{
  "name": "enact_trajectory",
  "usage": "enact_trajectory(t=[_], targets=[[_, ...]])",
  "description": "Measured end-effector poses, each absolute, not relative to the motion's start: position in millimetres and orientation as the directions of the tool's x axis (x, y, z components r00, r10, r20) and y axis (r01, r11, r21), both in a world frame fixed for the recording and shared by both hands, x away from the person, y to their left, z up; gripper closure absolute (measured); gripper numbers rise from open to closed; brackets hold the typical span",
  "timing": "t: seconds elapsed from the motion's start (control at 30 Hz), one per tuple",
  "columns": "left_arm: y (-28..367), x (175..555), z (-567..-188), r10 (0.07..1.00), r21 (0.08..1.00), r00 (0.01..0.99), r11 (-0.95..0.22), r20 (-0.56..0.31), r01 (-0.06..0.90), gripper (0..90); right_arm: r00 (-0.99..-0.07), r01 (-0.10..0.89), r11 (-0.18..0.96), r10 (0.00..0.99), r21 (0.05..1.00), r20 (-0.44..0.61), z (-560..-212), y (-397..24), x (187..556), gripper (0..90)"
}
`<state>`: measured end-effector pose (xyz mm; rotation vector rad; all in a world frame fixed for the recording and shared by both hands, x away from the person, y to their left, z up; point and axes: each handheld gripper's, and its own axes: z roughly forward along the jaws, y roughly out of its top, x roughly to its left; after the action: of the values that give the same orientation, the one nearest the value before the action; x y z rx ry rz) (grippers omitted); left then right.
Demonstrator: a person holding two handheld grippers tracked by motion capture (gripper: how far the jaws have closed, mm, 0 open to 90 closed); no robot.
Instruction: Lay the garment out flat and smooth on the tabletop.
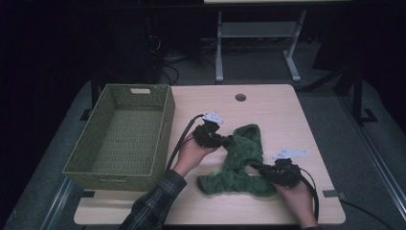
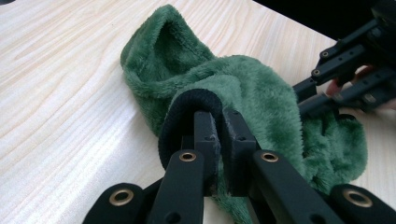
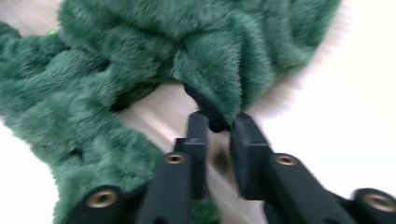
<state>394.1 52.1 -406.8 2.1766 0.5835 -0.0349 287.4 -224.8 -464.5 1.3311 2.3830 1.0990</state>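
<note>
A fuzzy green garment (image 1: 244, 153) with a dark hem lies crumpled on the light wooden table (image 1: 273, 110). In the high view my left gripper (image 1: 229, 140) meets the garment's upper left edge. In the left gripper view the jaws (image 2: 219, 116) are shut on the dark rolled hem, and the green garment (image 2: 187, 60) bunches up beyond them. My right gripper (image 1: 256, 167) reaches the garment's lower right part. Its own view shows the jaws (image 3: 219, 123) pinching a dark hem edge, the green garment (image 3: 140, 46) spread behind. The right gripper (image 2: 303, 95) also appears at the far side of the left gripper view.
A green woven basket (image 1: 165, 124) with nothing inside stands on the table's left side, close to the left hand. A cable hole (image 1: 240, 97) sits near the far table edge. Bare tabletop lies to the right of the garment and beyond it.
</note>
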Motion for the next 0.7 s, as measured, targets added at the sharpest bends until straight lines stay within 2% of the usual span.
enact_trajectory(t=[0.17,0.5,0.7], targets=[[60,389,-400,0.401,0.748,0.887,-0.512,-0.228,0.423,85.6,-0.583,0.617,0.316,0.799,0.72,0.149,-456,-233,293,83.0],[92,369,-385,0.466,0.746,0.849,-0.468,-0.248,0.474,85.6,-0.631,0.518,0.318,0.769,0.794,0.104,-409,-245,307,84.0],[104,358,-402,0.511,0.695,0.82,-0.491,-0.257,0.524,85.7,-0.663,0.51,0.367,0.744,0.778,0.083,-404,-233,322,84.2]])
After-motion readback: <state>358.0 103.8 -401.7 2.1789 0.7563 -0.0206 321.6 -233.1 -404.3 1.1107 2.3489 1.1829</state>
